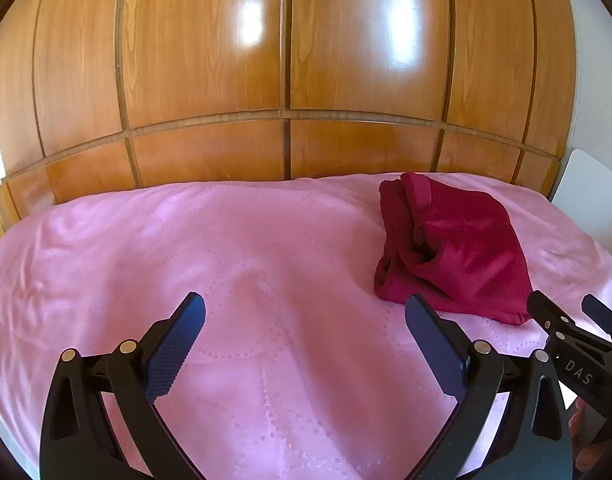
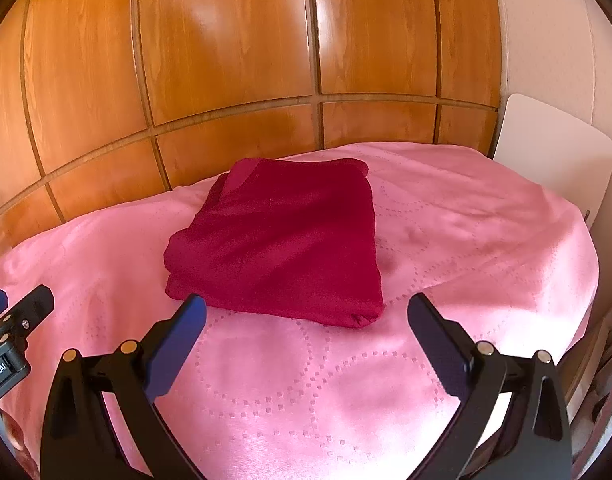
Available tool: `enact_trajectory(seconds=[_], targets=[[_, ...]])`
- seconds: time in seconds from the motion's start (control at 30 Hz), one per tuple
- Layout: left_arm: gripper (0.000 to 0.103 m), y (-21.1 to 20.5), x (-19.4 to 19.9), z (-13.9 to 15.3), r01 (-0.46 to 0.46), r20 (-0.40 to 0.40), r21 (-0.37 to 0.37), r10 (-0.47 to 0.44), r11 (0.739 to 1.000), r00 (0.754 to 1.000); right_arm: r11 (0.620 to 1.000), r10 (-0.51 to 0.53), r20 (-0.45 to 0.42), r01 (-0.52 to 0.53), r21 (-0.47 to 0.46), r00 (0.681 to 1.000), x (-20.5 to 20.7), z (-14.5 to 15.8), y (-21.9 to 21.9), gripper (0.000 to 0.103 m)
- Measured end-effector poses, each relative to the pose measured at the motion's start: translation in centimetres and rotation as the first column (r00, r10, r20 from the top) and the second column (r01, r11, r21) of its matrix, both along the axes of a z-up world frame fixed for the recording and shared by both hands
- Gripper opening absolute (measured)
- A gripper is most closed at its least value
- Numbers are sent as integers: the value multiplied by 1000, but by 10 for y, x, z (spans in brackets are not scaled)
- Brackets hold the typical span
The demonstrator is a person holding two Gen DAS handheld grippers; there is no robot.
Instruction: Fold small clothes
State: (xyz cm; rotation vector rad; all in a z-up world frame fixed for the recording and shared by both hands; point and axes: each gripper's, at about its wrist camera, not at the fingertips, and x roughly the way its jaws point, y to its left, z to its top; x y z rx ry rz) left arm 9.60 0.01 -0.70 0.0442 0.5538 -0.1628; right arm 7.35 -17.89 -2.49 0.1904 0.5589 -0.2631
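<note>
A dark red garment lies folded into a thick rectangle on the pink bedspread. In the left wrist view the same garment sits to the right, its layered open edges facing left. My right gripper is open just in front of the garment's near edge, with nothing between its fingers. My left gripper is open over bare bedspread, left of the garment. The right gripper shows at the far right of the left wrist view; the left gripper shows at the left edge of the right wrist view.
A glossy wooden panelled wardrobe stands right behind the bed. A white board-like panel leans at the bed's far right corner beside a pale wall. The bed's right edge drops off near wooden furniture.
</note>
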Motion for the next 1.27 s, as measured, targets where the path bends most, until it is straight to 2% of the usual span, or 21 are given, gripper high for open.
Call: enact_trajectory(seconds=[0.8, 0.93, 1.1, 1.27], targets=[[99, -5, -7, 3, 3, 23, 4, -3, 1000, 1000, 1000, 10, 9, -10, 0, 1000, -1, 2, 1, 101], [96, -5, -7, 1, -6, 23, 7, 6, 1000, 1000, 1000, 11, 11, -11, -4, 1000, -2, 2, 2, 101], [96, -2, -3, 0, -7, -15, -31, 7, 1000, 1000, 1000, 12, 16, -11, -7, 1000, -2, 3, 3, 101], [99, 1, -2, 1, -25, -13, -46, 24, 999, 1000, 1000, 7, 23, -7, -11, 1000, -2, 5, 3, 101]])
